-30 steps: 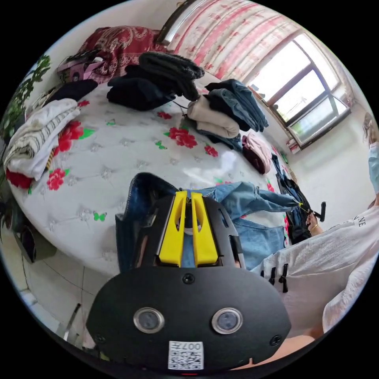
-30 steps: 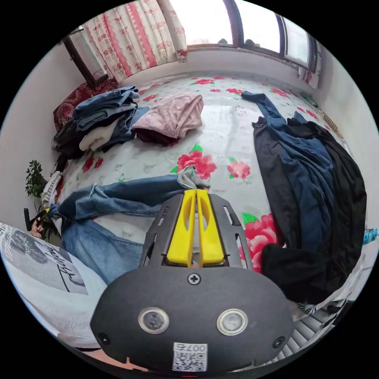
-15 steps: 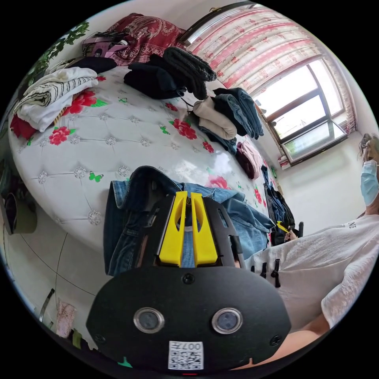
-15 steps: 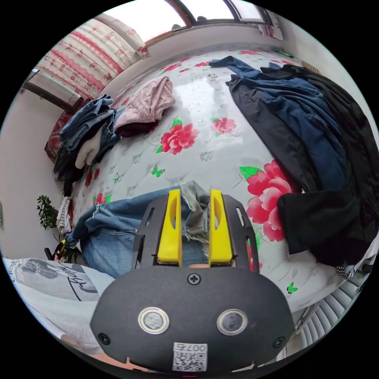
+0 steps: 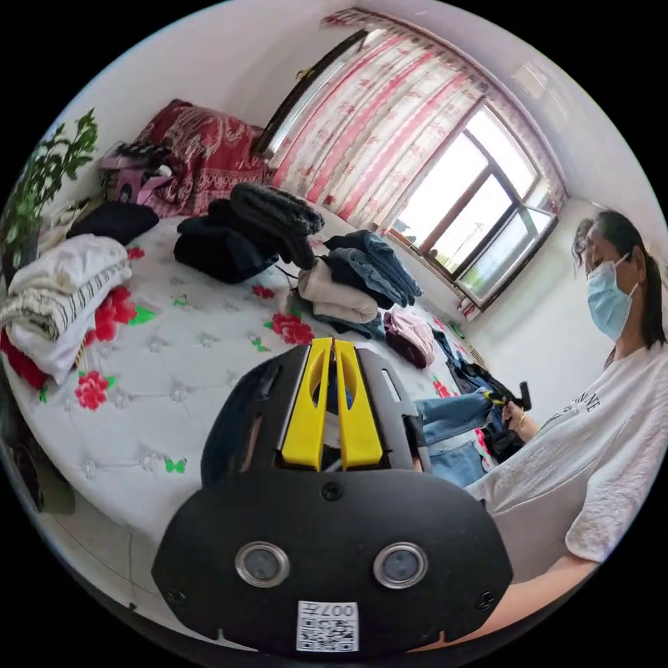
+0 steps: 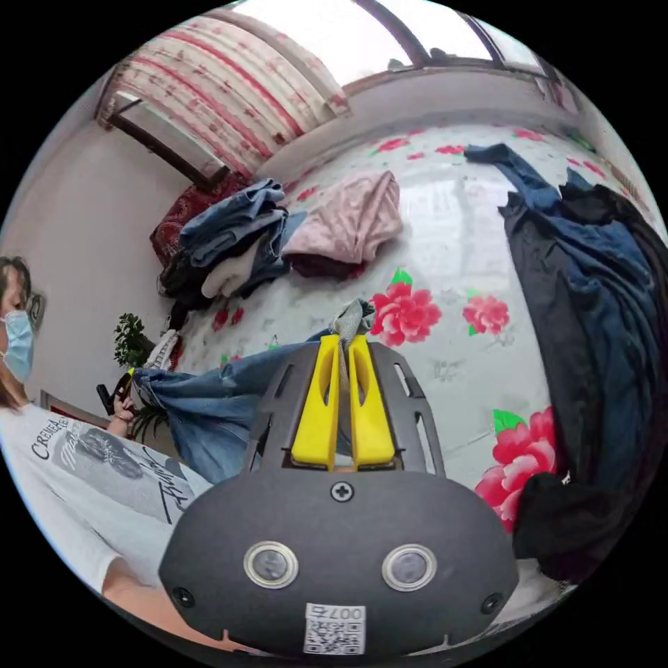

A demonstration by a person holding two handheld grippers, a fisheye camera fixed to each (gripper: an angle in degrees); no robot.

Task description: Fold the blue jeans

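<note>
The left gripper (image 5: 332,348), its yellow jaws pressed close on a dark blue denim edge that looks like the waistband, holds one end of the pair of blue denim jeans (image 6: 229,403); the right gripper (image 6: 343,342) is clamped on the frayed grey-blue hem of a leg (image 6: 350,316), which pokes up between its jaw tips. In the right gripper view the jeans sag in a slack span between the two grippers, lifted above the white quilted bed cover printed with red flowers (image 6: 445,236), and in the left gripper view the leg (image 5: 452,412) runs off toward the far gripper in front of the person's white printed T-shirt (image 5: 591,445). The step in hand seems to be raising and stretching the garment before laying it flat. To do that well, I judge both grips must stay firm while the hands draw apart evenly until the sag goes, with waistband and hem kept level so the legs line up. The piles of folded clothes (image 5: 348,278) and the heap of dark garments (image 6: 591,306) should be kept clear of. Half a second ago the right jaws stood apart around the hem; now they have closed on it, and the jeans, then draped on the bed, hang free.
</note>
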